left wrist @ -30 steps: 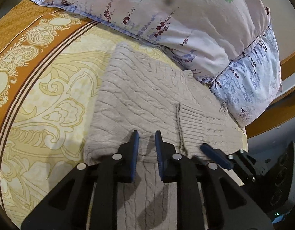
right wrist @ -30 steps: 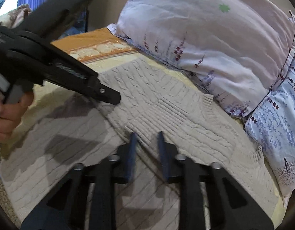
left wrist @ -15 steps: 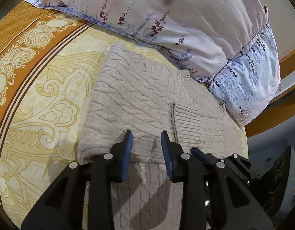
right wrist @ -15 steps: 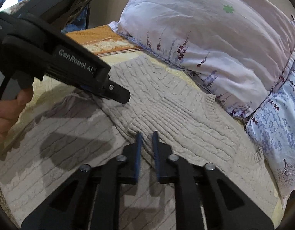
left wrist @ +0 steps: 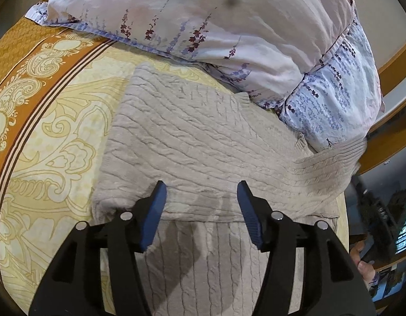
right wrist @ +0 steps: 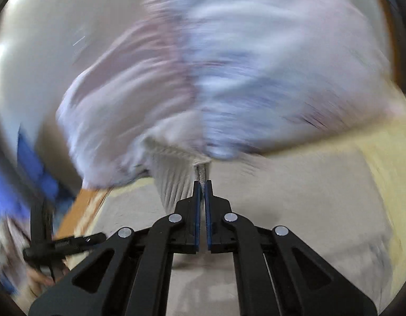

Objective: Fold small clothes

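A beige cable-knit sweater lies on the bed, on a yellow and orange patterned bedspread, towards the pillow end. Its far edge touches a floral pillow that rests across the head of the bed.

The sweater is partly folded: an upper layer ends in a straight edge running across the near part of the left wrist view, with a lower layer showing below it.

Left gripper: the jaws have just been opening and now stand spread above that folded edge. Nothing is clamped between them; the blue pads sit over the knit, and whether they touch it cannot be determined.

Right gripper: the jaws are pressed together on a ribbed edge of the sweater, which is pinched between the pad tips. The right wrist view is heavily blurred; the pillow and bedspread appear only as streaks.

In the left wrist view, a ribbed portion of the sweater is raised off the bed at the right side, near the lower corner of the pillow. A person's fingers are visible at the right edge of that view, beyond the side of the bed.
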A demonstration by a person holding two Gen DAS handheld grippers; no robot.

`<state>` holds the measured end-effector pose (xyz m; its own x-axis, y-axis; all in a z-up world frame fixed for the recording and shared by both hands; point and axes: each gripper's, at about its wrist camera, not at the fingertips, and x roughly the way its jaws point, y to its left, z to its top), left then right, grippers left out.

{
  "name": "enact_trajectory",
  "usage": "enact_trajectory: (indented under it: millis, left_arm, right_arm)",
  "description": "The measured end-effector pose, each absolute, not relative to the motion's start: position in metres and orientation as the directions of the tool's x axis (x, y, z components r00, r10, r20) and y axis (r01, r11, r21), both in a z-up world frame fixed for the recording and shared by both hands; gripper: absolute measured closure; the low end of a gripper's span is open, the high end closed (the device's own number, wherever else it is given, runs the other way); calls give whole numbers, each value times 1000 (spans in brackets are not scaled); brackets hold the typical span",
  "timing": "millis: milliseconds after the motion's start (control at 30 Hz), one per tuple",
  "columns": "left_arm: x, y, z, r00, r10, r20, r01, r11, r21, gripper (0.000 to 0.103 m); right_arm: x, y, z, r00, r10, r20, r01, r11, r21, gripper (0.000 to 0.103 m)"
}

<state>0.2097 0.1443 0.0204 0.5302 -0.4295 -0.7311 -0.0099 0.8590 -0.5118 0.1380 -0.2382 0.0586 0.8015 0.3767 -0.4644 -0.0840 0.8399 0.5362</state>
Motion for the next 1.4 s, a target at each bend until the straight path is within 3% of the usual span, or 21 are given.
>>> enact_trajectory:
  millis: [167,267,467,567,633,667,867,1200,1233,1367,1400]
  left_arm:
    - [209,143,22,528,-435,-730,2,860,-511,42]
    - [208,143,23,528,-435,-729,0,859,-513,41]
    - [205,142,26,529,-431,-731,10,864,-503,38]
    - [204,141,26,527,-426,-735,14,869,-494,37]
    - [204,141,27,528,-429,-733,16,868,-497,35]
    - [204,140,26,527,-430,-733,16,867,-498,35]
    - [201,139,25,520,-446,-728,33,862,-505,34]
    - [192,142,18,492,-466,-735,35,855,-518,34]
    - [191,144,18,492,-467,-735,32,853,-521,34]
    - [189,147,16,494,-472,-730,24,847,-531,34]
    - [189,147,16,494,-471,-731,24,848,-530,34]
  right_arm:
    - [145,-290,7,681,486,-547,58,709,702,96]
    - [150,-303,-14,622,596,-507,113,573,812,58]
    - [156,-307,-7,648,546,-531,125,611,782,58]
    - [170,-293,-11,569,546,-615,143,671,728,62]
    - [170,-287,-11,555,533,-639,128,704,698,73]
    - [169,-284,-11,555,526,-644,120,716,688,96]
    - [154,-289,7,665,496,-559,50,717,695,96]
    - [148,-302,-19,618,424,-662,161,756,634,95]
    - [147,-302,-15,614,426,-664,157,759,632,92]
    - [151,-313,-3,652,426,-627,159,732,662,60]
    - [155,-313,-2,657,424,-624,162,729,665,60]
